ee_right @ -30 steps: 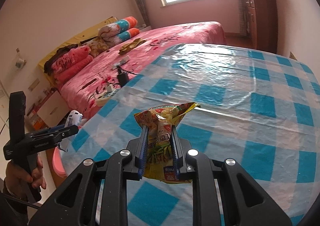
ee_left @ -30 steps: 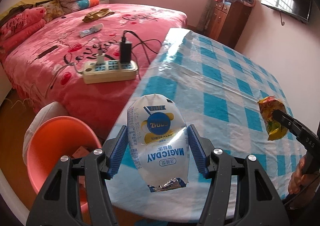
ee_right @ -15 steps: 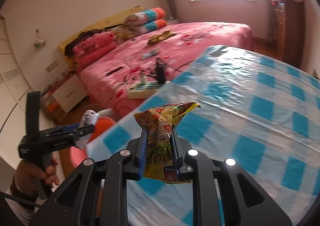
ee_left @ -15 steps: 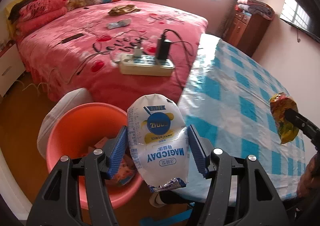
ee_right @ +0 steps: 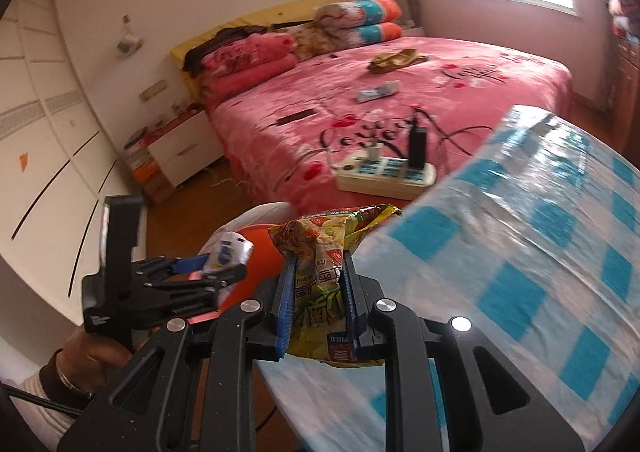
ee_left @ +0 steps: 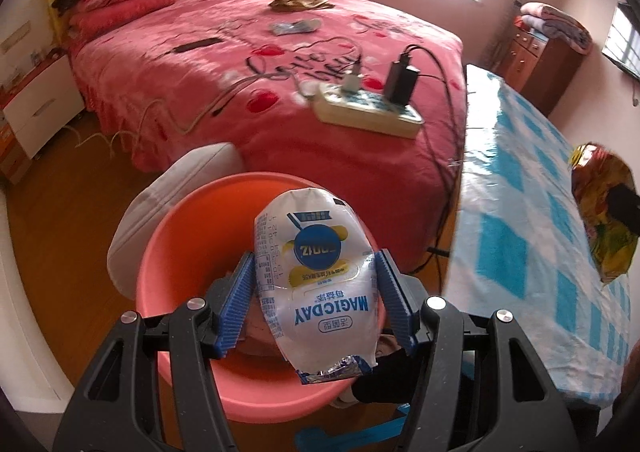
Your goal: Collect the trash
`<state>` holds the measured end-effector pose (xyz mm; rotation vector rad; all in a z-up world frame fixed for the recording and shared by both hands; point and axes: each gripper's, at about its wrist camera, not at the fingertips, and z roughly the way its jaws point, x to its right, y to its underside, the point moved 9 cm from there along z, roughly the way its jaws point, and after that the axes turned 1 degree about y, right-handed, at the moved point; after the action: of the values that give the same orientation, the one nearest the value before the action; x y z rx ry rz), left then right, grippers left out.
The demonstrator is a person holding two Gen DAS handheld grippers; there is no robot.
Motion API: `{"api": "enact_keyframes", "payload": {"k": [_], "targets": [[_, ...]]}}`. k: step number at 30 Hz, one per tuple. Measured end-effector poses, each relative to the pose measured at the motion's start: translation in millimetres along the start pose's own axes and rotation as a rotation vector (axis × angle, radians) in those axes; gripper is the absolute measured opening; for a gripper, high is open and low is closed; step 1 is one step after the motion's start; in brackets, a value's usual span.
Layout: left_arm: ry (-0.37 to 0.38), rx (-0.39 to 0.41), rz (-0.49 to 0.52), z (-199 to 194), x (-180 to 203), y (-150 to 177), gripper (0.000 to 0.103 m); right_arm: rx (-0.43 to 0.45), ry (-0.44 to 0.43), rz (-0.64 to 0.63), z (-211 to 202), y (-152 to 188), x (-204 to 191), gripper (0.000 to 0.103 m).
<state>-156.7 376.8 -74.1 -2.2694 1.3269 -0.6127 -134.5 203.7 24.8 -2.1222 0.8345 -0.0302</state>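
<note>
Left wrist view: left gripper point(ee_left: 316, 298) clamps the white pouch point(ee_left: 318, 280) directly above the orange bin point(ee_left: 168, 236), while right gripper point(ee_right: 316, 292), clamping the snack wrapper point(ee_right: 324, 252), hangs over the table edge point(ee_right: 400, 220).

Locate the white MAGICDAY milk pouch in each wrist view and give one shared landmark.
Left wrist: white MAGICDAY milk pouch at lower centre, between the left gripper's pads.
Right wrist: lower left, small, held there.
Shared landmark: cream power strip on the pink bed.
</note>
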Motion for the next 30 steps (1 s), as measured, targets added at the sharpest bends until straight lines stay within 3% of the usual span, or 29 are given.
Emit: {"api": "enact_keyframes", "payload": {"k": [16,19,20,22,26,28,30], "targets": [[-0.068,-0.063,-0.087,26.7,-50.4,21.2,0.061,-0.09,-0.076,-0.126,64.0,3.2,-62.0,0.023],[-0.109,-0.076,-0.099,32.6,-60.0,24.7,0.07,-0.112,-0.099,-0.171,74.3,7.5,-73.4,0.025],[-0.127,-0.079,-0.104,34.4,-63.9,25.7,0.073,-0.108,-0.091,-0.184,77.2,7.4,-74.6,0.029],[-0.152,-0.078,-0.11,35.4,-69.1,27.1,0.077,-0.112,-0.061,-0.191,84.1,10.8,-72.6,0.059],[-0.186,-0.075,-0.105,34.4,-75.0,27.0,0.08,-0.099,-0.064,-0.138,79.2,15.3,-59.8,0.074],[-0.2,-0.073,-0.099,33.5,-76.1,25.1,0.083,-0.08,-0.029,-0.118,73.2,14.2,-48.7,0.084],[-0.207,-0.062,-0.089,30.9,-74.0,21.2,0.086,-0.053,0.006,-0.111,64.7,13.6,-38.5,0.088]]}}
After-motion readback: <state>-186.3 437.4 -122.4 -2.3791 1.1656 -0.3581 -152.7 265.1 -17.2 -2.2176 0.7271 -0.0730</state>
